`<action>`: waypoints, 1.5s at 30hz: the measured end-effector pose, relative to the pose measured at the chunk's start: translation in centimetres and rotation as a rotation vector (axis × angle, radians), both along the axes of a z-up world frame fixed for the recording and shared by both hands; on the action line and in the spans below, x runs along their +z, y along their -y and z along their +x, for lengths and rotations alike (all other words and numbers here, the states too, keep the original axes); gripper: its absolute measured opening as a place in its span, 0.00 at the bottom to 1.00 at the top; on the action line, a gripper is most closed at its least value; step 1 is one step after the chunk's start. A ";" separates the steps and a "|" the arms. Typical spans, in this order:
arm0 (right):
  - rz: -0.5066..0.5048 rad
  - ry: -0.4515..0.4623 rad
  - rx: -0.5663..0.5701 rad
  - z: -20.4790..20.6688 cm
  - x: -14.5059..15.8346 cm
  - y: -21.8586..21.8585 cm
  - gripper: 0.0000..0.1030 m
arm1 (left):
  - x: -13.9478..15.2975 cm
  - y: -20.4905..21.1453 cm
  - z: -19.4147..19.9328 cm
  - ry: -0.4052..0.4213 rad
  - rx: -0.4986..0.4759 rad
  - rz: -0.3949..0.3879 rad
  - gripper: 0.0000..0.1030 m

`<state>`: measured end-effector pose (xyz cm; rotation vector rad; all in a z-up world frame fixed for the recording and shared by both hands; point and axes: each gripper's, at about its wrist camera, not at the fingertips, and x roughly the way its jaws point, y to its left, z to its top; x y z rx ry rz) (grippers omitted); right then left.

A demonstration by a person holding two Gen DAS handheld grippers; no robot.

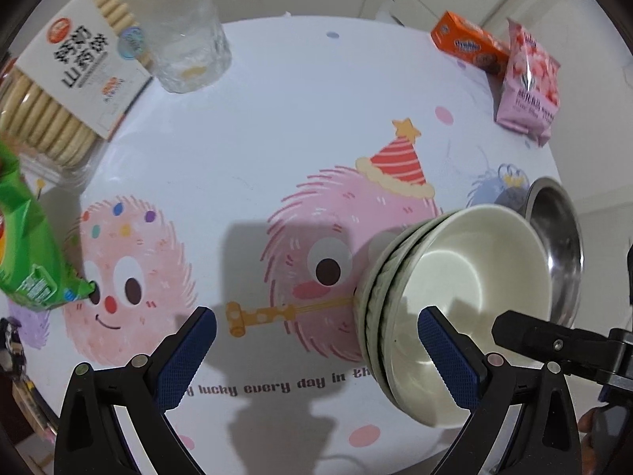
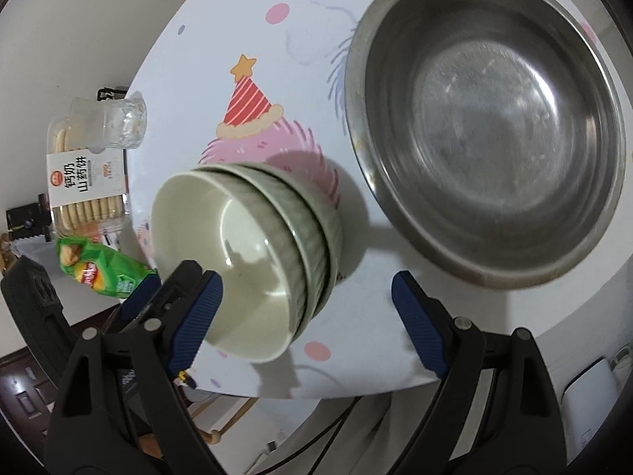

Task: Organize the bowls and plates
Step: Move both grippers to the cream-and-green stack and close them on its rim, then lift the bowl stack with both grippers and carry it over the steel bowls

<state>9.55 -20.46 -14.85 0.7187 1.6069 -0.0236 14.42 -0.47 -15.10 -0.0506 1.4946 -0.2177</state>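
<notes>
Ceramic, pale green, nested in a stack: the bowls sit on the table near its front edge, just beside the steel basin. From both cameras the stack looks tipped, but I judge that to be the lens and my steep downward aim, not a real lean. I take it the bowls are nested to save room, and the basin beside them is the likely place for them, though that is a guess.

My right claw stands wide open and holds nothing; its left pad overlaps the top bowl's rim in view, and I cannot tell if it touches. My left claw is open too and empty, its right pad in front of the bowl's inside.

The left view shows what the right misses: the orange box and pink bag at the far edge. Only the right view shows the basin whole and empty. Both show the glass, biscuits and green bag.
</notes>
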 end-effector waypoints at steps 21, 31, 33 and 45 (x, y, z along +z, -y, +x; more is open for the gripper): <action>0.011 -0.024 0.094 1.4 -2.4 -0.4 0.33 | -0.7 2.1 0.5 0.005 -0.079 -0.164 0.33; -0.038 -0.017 0.175 1.7 -1.9 -1.2 0.29 | -0.6 1.9 0.4 -0.001 -0.080 -0.117 0.16; -0.046 -0.014 0.187 1.7 -1.8 -1.3 0.29 | -0.7 1.7 0.3 -0.001 -0.072 -0.124 0.16; -0.059 -0.006 0.238 1.9 -1.8 -2.0 0.26 | -0.4 0.7 -0.6 0.001 -0.039 -0.117 0.15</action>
